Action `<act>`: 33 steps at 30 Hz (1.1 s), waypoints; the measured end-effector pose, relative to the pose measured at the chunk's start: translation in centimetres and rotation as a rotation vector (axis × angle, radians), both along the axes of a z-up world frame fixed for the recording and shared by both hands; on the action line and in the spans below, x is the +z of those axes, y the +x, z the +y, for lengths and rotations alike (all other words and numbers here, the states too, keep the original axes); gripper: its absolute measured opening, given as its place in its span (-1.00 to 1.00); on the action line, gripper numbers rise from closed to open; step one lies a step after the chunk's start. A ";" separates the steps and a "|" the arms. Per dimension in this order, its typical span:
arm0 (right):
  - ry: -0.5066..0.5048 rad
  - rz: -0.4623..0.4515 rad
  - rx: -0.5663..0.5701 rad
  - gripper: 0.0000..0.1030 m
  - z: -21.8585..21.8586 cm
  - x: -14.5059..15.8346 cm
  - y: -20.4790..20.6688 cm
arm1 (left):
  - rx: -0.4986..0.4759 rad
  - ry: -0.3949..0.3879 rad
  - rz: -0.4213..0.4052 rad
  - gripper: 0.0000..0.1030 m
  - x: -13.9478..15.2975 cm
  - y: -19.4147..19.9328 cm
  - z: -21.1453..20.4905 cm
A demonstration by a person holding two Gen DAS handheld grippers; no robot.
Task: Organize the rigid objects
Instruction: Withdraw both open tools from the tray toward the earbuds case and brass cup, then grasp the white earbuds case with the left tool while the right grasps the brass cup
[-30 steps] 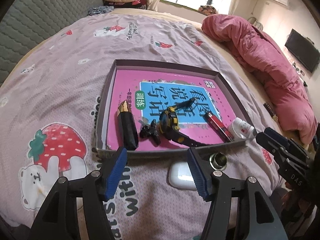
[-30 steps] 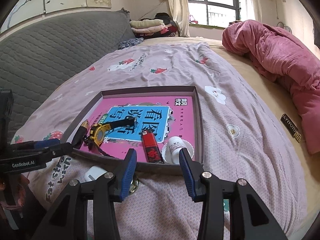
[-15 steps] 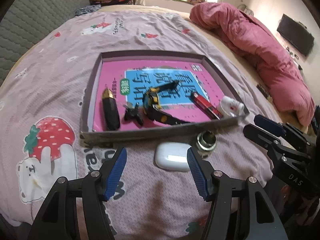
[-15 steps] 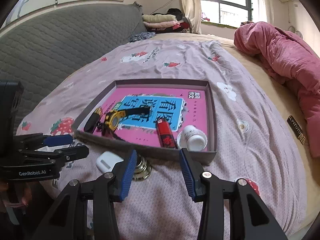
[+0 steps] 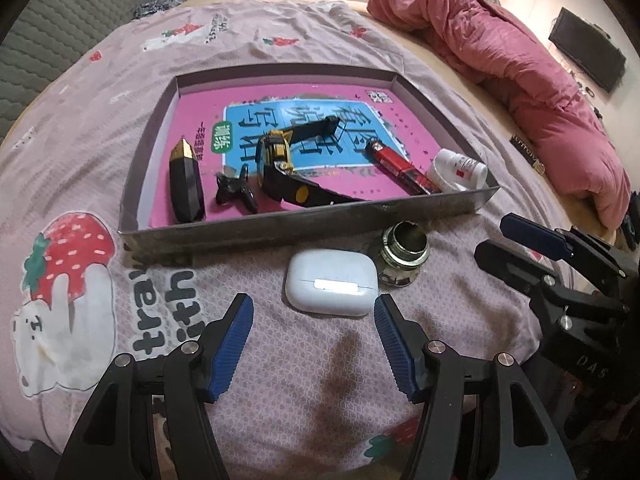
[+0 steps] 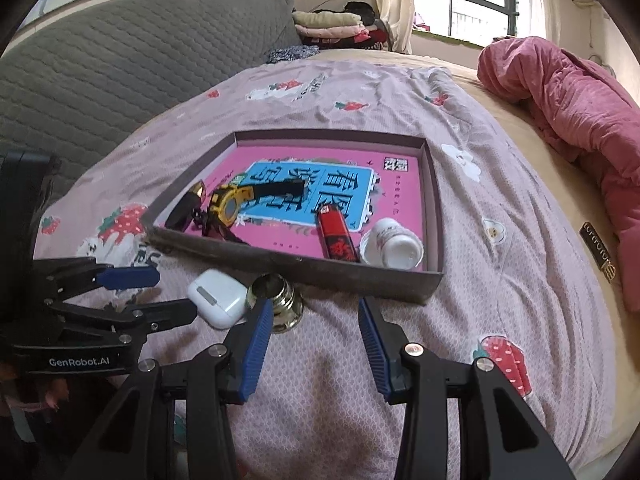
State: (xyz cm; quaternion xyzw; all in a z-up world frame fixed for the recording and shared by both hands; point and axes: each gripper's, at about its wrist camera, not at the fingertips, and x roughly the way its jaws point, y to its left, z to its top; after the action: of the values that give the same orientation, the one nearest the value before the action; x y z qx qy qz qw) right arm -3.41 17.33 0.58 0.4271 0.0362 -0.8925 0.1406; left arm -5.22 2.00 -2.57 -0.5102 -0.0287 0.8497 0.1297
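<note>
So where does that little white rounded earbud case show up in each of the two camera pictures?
Left wrist view: the white rounded earbud case lies low in the centre on the bedspread, just ahead of the open left gripper.
Right wrist view: it sits left of centre, below the tray.
Shared landmark: the small brass-coloured round jar, right beside the case, in front of the grey tray's near wall.

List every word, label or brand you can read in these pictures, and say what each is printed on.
"GenRobot.AI": left claw body.
"DAS": right claw body.
"看图说话写话": book in the tray.
"训练": green patch on the book.
Bedsheet lettering: partly hidden.
Bottle, lighter print: too small.
</note>
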 end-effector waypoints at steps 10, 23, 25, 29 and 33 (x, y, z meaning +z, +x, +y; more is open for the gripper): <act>-0.027 -0.025 -0.018 -0.14 0.9 -1.0 -0.4 | -0.024 0.008 -0.026 0.26 -1.4 -0.8 1.2; -0.047 -0.048 0.011 -0.14 0.6 -1.9 -1.0 | -0.020 -0.049 -0.018 0.30 -3.1 -2.3 2.6; -0.049 -0.054 0.030 -0.14 0.3 -2.1 -1.2 | -0.026 -0.043 -0.015 0.30 -3.2 -2.4 2.5; -0.037 -0.063 0.085 -0.14 -0.9 -2.7 -1.3 | -0.040 0.025 -0.025 0.29 -3.6 -2.6 1.3; -0.027 -0.060 0.122 -0.14 -1.7 -3.2 -1.7 | -0.020 0.045 -0.030 0.22 -3.6 -2.9 0.0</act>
State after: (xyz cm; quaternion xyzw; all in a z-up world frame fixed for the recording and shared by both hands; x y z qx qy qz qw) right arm -5.07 15.66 -2.62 0.4489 0.0457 -0.8694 0.2014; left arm -8.09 2.00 -6.13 -0.5200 -0.0446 0.8399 0.1491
